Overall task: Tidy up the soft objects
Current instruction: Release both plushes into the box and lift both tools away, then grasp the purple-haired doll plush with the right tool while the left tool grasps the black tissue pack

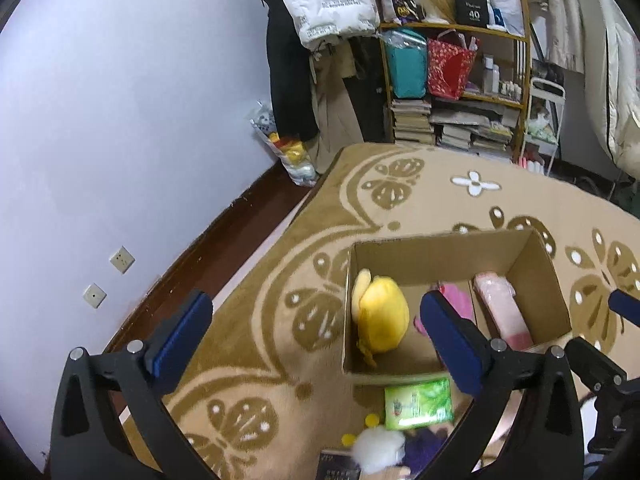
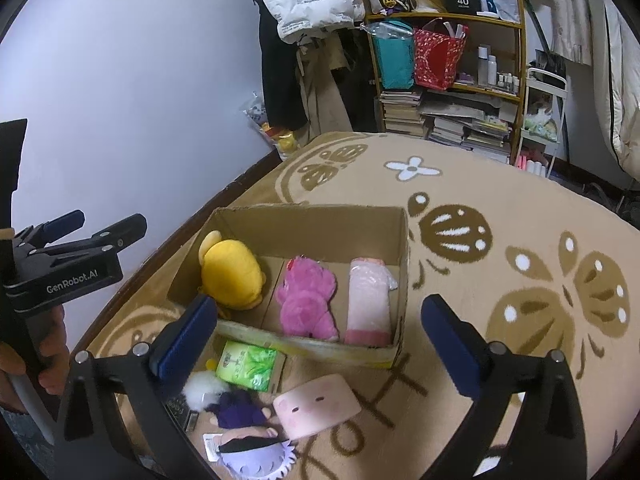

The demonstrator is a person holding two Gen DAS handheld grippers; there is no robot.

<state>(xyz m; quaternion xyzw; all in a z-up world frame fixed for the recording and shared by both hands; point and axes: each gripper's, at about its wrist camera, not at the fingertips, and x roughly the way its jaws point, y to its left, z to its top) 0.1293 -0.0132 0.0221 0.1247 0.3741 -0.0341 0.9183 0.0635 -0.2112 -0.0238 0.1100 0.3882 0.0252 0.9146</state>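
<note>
An open cardboard box [image 2: 402, 240] [image 1: 440, 244] stands on the carpet. It holds a yellow plush [image 2: 232, 276] [image 1: 382, 320], a pink plush bear [image 2: 306, 300] [image 1: 456, 300] and a pink rolled soft pack [image 2: 368, 304] [image 1: 504, 312]. In front of the box lie a green tissue pack [image 2: 248, 364] [image 1: 418, 402], a white fluffy ball [image 2: 204, 388] [image 1: 378, 450], a purple doll [image 2: 240, 410], a pale pink face cushion [image 2: 318, 404] and a lilac-haired plush [image 2: 252, 456]. My left gripper [image 1: 316, 338] is open and empty above the box's left side. My right gripper [image 2: 320, 338] is open and empty above the box's front wall.
A patterned beige carpet [image 2: 500, 216] covers the floor. A shelf [image 2: 448, 80] with books, bags and bottles stands at the back. Hanging clothes [image 2: 308, 8] and a bag of toys [image 1: 294, 156] stand by the wall. The left gripper shows at the left edge of the right wrist view [image 2: 76, 248].
</note>
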